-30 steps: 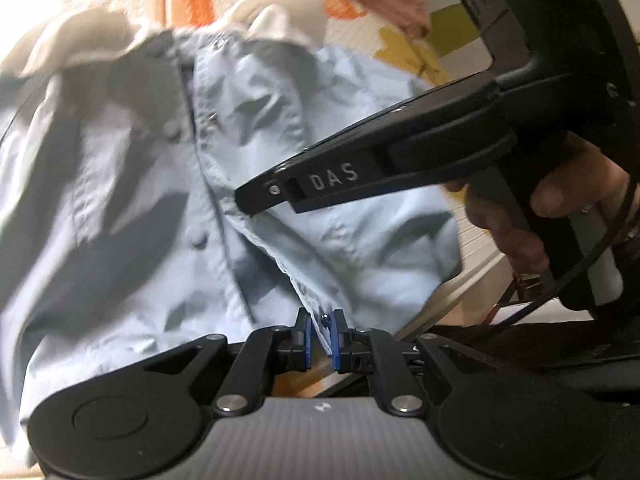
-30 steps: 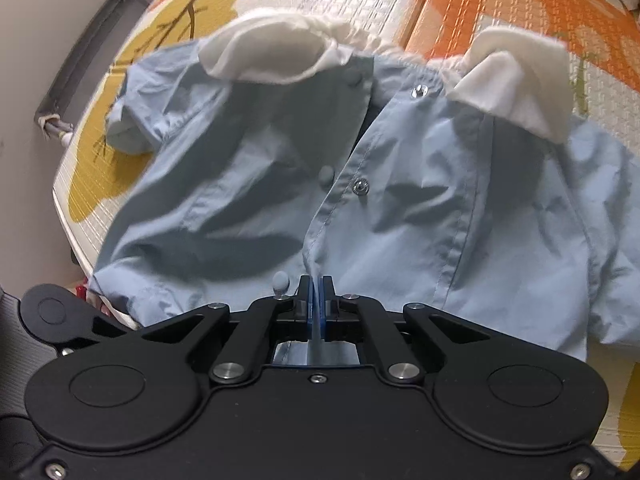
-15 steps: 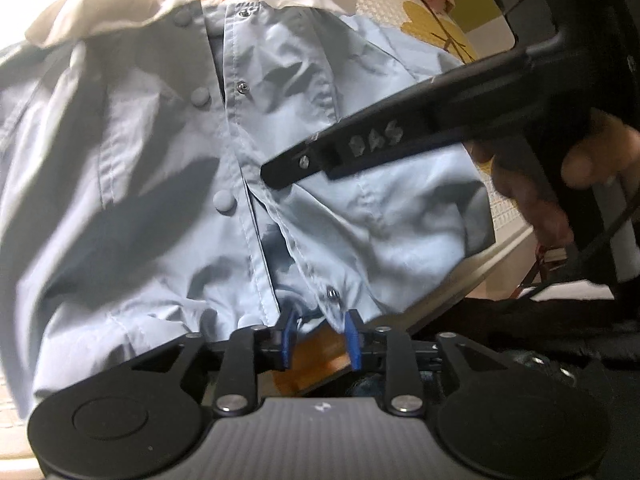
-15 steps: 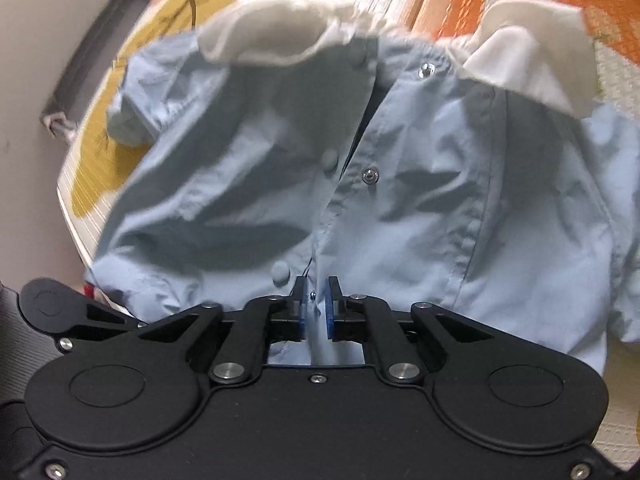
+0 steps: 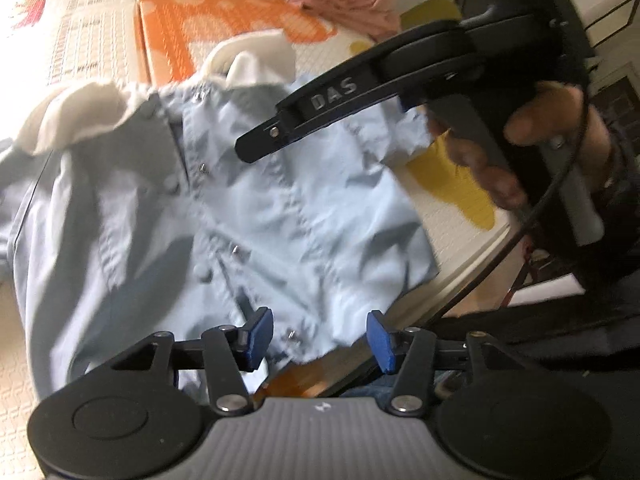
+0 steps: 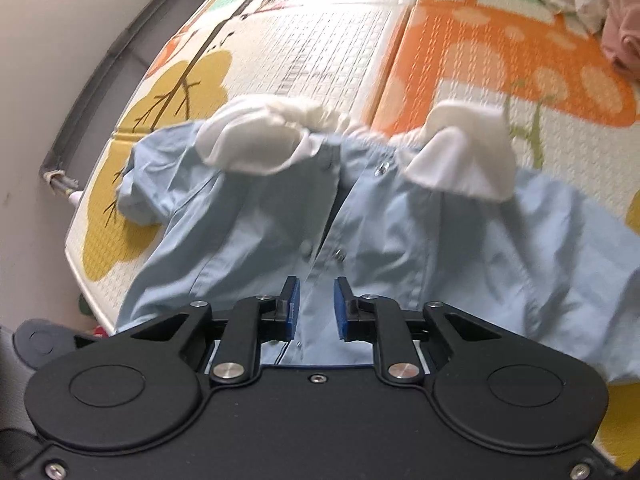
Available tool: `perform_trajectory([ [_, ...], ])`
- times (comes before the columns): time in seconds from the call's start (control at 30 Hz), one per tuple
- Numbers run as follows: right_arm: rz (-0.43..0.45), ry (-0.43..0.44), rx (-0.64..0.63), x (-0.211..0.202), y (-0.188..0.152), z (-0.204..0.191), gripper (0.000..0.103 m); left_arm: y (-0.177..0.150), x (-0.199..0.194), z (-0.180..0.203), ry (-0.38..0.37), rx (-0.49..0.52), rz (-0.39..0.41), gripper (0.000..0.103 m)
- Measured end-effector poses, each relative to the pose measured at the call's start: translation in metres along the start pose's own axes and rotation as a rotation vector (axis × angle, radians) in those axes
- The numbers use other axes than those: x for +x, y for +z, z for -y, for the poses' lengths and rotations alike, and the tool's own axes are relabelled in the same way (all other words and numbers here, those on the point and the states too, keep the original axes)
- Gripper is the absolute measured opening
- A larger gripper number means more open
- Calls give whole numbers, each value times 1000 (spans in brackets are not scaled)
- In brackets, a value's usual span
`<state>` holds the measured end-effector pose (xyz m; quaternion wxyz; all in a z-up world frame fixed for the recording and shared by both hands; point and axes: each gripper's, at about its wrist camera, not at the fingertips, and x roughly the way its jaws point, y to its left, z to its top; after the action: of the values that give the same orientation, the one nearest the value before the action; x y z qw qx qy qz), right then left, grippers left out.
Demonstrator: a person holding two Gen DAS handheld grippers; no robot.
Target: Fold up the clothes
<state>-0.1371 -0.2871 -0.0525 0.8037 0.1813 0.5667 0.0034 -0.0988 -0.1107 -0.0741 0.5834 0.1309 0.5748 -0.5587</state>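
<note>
The light-blue short-sleeved button shirt with white collar flaps [image 6: 400, 232] lies face up and spread on the patterned foam play mat [image 6: 320, 52], hem at the near edge. It looks thin, soft and light, likely to crease and slide; the hem corners or shoulders offer the surest hold. Its long axis runs collar-to-hem, collar pointing away. Left gripper [image 5: 318, 336] and right gripper [image 6: 314, 306] both gape, holding nothing, though blur softens the hem.
</note>
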Motion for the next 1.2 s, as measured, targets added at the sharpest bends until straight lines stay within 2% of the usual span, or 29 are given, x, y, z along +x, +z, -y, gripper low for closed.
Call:
perform_trajectory([
  [0.23,15,-40,19,14,19,8,12,17,6,-10,-38,-81,93,57],
  [0.43,22,-64,61,37,37,19,12,33,36,-26,-12,-147,151,55],
  [0.53,30,-85,73,48,43,23,12,37,52,-33,0,-167,142,55],
  [0.7,28,-114,99,65,50,32,12,30,71,-41,16,-199,66,54],
  [0.97,-33,-100,105,92,39,37,12,21,71,-40,29,-196,26,53],
  [1.2,-12,-87,73,95,34,34,12,16,67,-44,20,-221,35,54],
])
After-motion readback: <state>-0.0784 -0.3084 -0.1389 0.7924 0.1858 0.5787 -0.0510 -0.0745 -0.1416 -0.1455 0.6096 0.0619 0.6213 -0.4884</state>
